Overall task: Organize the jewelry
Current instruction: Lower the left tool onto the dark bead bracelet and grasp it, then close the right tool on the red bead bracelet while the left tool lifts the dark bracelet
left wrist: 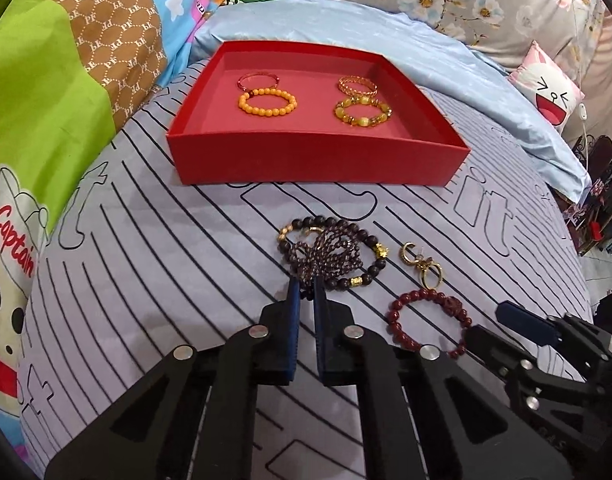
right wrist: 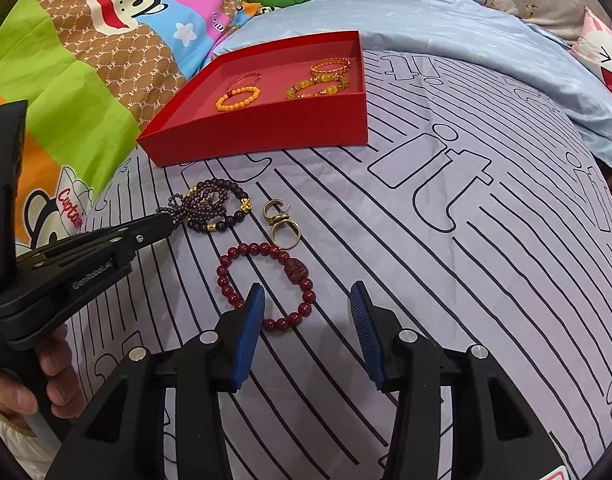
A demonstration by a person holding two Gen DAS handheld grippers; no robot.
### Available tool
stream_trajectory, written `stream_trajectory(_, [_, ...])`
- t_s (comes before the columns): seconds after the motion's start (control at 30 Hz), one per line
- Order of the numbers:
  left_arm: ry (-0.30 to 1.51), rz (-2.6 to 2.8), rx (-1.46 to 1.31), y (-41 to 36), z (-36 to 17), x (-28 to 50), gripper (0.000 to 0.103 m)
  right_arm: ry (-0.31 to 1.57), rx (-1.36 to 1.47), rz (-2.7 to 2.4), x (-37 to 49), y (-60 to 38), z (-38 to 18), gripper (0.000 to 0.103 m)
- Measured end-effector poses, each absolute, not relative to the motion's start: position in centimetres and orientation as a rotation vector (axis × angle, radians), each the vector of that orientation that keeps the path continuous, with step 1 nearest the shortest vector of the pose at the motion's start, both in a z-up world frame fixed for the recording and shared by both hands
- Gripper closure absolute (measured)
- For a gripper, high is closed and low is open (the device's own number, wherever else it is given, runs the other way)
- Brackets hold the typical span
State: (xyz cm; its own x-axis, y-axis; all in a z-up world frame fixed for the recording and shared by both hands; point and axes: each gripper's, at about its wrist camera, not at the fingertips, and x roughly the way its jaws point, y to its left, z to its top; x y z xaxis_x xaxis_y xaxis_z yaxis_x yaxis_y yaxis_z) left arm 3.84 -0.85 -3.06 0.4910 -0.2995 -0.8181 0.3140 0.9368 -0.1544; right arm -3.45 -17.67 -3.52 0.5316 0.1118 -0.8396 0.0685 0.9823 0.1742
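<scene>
I have the left gripper (left wrist: pixel 304 292) pinched shut on the near loops of the dark bead strand (left wrist: pixel 325 254), which lies tangled with a dark beaded bracelet at centre frame, below the red tray (left wrist: pixel 313 160). It looks light and limp, so I expect it to dangle and perhaps drag the bracelet along; a bite across several loops should hold better than one slippery bead. My right gripper (right wrist: pixel 307 300) hangs open over the red bead bracelet (right wrist: pixel 266 284), lower centre of its view, holding nothing.

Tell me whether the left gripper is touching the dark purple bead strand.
Touching: in the left wrist view the left gripper pinches the dark purple bead strand.
</scene>
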Motion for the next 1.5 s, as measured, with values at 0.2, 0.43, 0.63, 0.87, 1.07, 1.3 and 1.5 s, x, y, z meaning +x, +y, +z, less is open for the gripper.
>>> stream_trajectory(0.2, [0.967, -0.392, -0.007, 0.1, -1.5, 2.2, 0.097, 1.023, 0.197, 0.033, -3.3, -17.5, -4.0, 0.059])
stream_trajectory(0.43, [0.956, -0.435, -0.003, 0.1, -0.4, 0.5, 0.100, 1.025, 0.180, 0.038, -2.8, -17.1, -4.3, 0.060])
stream_trajectory(0.63, [0.985, -0.424, 0.009, 0.8, -1.3, -0.3, 0.100, 1.029, 0.172, 0.036, -2.4, -17.1, -4.7, 0.062])
stream_trajectory(0.87, [0.966, -0.433, -0.020, 2.0, 0.2, -1.2, 0.100, 1.027, 0.157, 0.033, -2.0, -17.2, -4.9, 0.077])
stream_trajectory(1.07, [0.902, -0.490, -0.031, 1.4, 2.9, -1.9, 0.103, 1.020, 0.152, 0.025, -1.9, -17.4, -5.1, 0.093])
stream_trajectory(1.3, [0.927, -0.468, -0.006, 1.4, 2.5, -1.7, 0.103, 1.024, 0.158, 0.034, -2.3, -17.4, -5.0, 0.095])
stream_trajectory(1.5, [0.976, -0.370, 0.028, 3.0, -0.5, -2.2, 0.060, 1.034, 0.173, 0.049, -3.3, -17.1, -4.9, 0.095])
